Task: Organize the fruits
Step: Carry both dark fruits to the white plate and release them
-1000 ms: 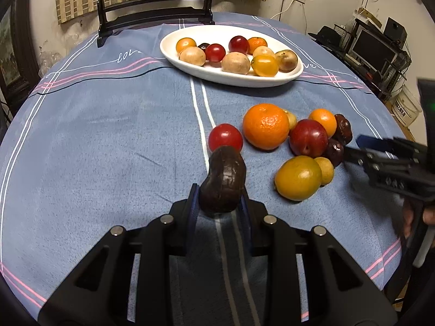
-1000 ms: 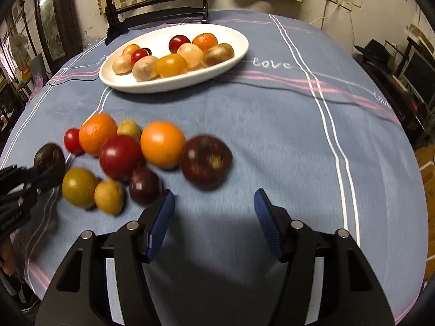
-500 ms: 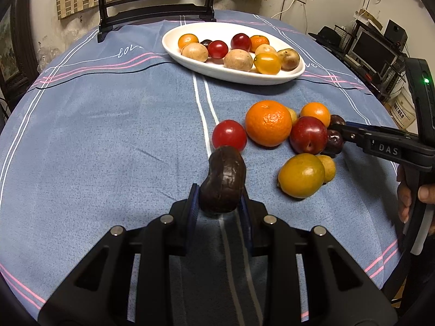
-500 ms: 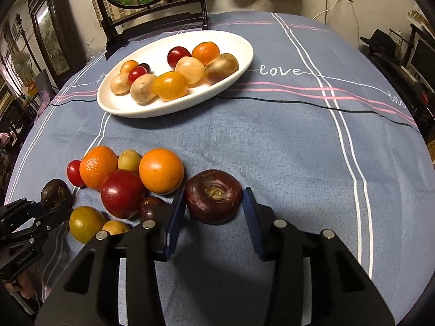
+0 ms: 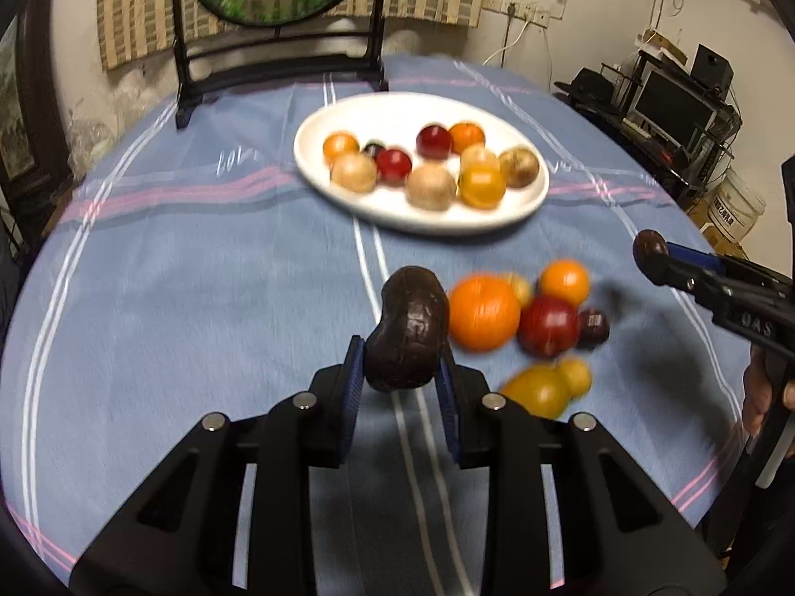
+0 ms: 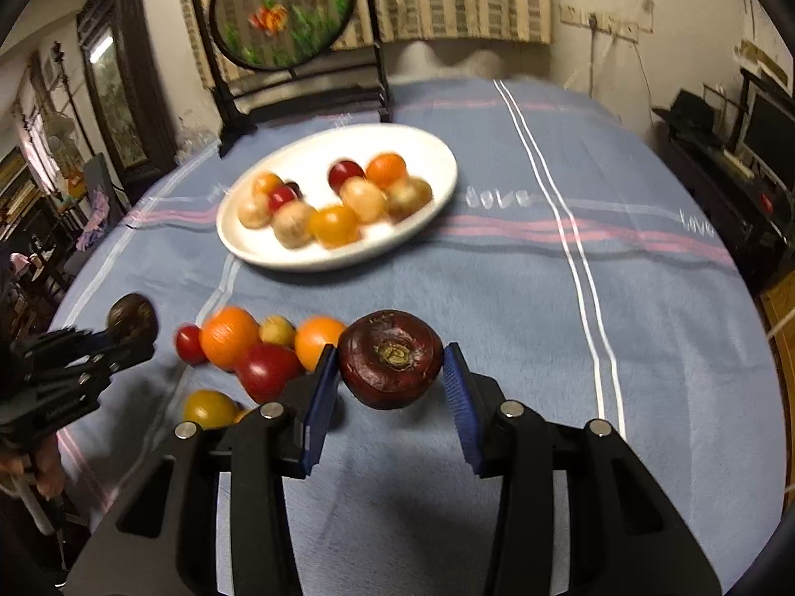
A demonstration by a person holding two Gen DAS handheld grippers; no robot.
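Note:
My left gripper is shut on a dark wrinkled brown fruit and holds it above the blue cloth; it also shows at the left of the right wrist view. My right gripper is shut on a dark purple round fruit, lifted off the table; it shows at the right of the left wrist view. A white oval plate with several fruits lies beyond. A loose cluster with a large orange and a red fruit lies between the grippers.
A framed round screen on a dark stand stands at the table's far edge. Shelves with a monitor are off the right side. The blue striped cloth covers the round table.
Both grippers have risen with their fruits. The right gripper closed on the purple fruit, picked it off the cloth and lifted it. The views now look further across the table.

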